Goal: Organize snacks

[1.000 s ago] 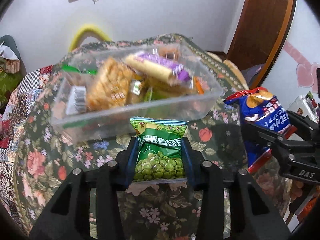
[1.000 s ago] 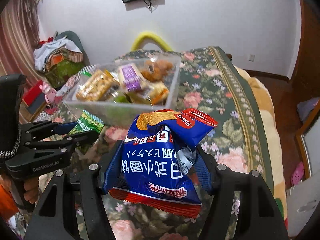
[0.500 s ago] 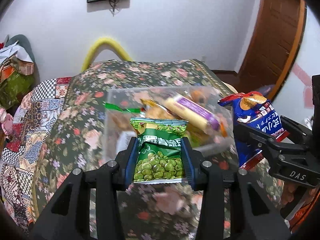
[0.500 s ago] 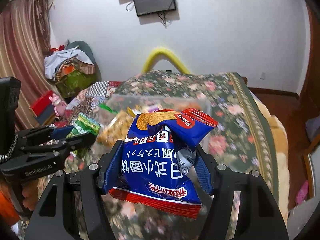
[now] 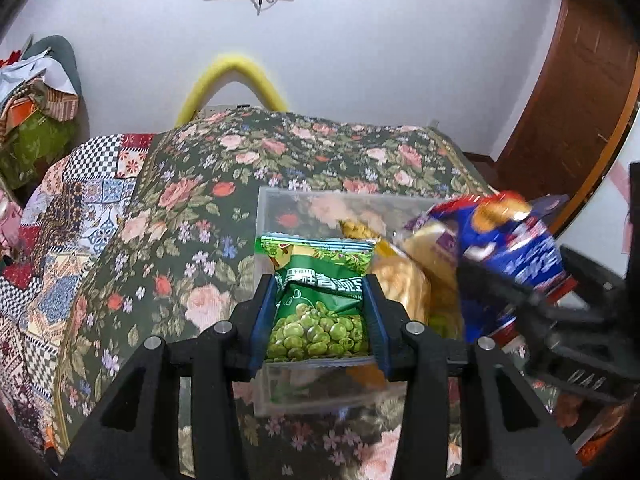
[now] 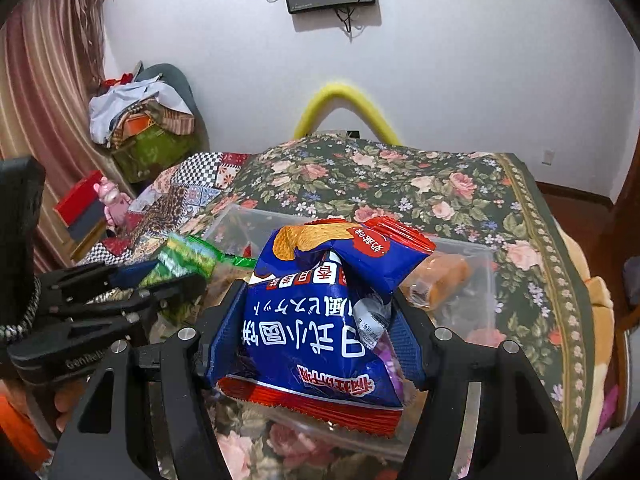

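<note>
My left gripper [image 5: 320,312] is shut on a green pea snack packet [image 5: 318,304] and holds it above the left part of a clear plastic box [image 5: 280,204] with several snacks inside. My right gripper [image 6: 320,320] is shut on a blue and red chip bag [image 6: 320,312], held over the same box [image 6: 472,252]. The blue bag [image 5: 516,240] and right gripper show at the right in the left wrist view. The left gripper with the green packet [image 6: 186,258] shows at the left in the right wrist view. An orange wrapped snack [image 6: 440,276] lies in the box.
The box rests on a bed with a dark floral cover [image 5: 192,216] and a patchwork quilt [image 5: 60,224] at the left. A yellow foam arch [image 6: 344,108] stands at the far wall. A wooden door [image 5: 580,92] is at the right. Clutter [image 6: 140,128] is piled at the left.
Both grippers rose and moved forward over the box with their packets. The box now lies below the fingers rather than ahead of them.
</note>
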Demonstrator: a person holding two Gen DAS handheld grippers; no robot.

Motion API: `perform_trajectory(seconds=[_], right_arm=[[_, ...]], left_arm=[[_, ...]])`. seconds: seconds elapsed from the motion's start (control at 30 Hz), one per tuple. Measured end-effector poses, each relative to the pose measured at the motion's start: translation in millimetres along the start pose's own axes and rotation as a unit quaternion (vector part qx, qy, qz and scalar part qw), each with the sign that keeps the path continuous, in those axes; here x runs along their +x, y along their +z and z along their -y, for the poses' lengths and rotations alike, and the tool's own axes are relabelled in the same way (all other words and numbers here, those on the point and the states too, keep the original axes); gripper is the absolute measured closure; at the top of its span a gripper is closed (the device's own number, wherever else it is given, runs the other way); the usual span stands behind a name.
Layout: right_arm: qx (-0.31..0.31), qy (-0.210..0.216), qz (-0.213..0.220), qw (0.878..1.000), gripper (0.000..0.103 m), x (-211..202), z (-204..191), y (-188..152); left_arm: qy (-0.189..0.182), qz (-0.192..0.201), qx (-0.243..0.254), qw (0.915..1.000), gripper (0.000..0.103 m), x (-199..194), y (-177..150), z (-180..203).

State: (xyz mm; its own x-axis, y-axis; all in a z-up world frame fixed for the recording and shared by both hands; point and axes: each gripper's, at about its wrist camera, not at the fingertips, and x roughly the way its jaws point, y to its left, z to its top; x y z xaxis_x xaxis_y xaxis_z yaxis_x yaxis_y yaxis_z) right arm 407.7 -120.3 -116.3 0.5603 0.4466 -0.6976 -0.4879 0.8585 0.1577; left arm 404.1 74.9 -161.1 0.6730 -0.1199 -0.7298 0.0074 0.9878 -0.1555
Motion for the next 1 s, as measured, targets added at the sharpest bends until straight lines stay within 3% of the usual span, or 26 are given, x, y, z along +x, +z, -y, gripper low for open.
perform_trajectory(seconds=[0.17,0.27,0.57,0.63,0.83,1.0], right_arm=[[-0.006,-0.014,-0.003,1.000,0.036,6.2,-1.0,-4.4],[0.008,-0.012,-0.001,1.000,0.024,2.3,2.5,-6.0],[0.024,-0.032,0.022,0.999,0.024,-30.6,12.8,-2.8],[0.024,-0.037,0.032,0.999,0.024,-44.3,12.7,-0.7],[0.017,-0.046,0.087,0.995,0.023,-111.0,3.9,1.7],[0.006,-0.047,0.137,0.989,0.019,-175.7,-15.7,-2.6]], left_arm=[[0.009,-0.003,0.004,0.9999,0.053,4.3,2.7,1.1],[0.013,-0.006,0.004,0.9999,0.043,6.7,1.4,2.3],[0.014,0.009,0.020,0.9997,0.042,-21.7,-9.5,8.0],[0.018,0.023,0.027,0.9992,0.042,-37.8,-10.7,10.5],[0.050,0.116,0.066,0.9898,0.042,-118.2,-16.8,33.8],[0.027,0.182,0.073,0.9802,0.042,-196.2,-26.7,53.5]])
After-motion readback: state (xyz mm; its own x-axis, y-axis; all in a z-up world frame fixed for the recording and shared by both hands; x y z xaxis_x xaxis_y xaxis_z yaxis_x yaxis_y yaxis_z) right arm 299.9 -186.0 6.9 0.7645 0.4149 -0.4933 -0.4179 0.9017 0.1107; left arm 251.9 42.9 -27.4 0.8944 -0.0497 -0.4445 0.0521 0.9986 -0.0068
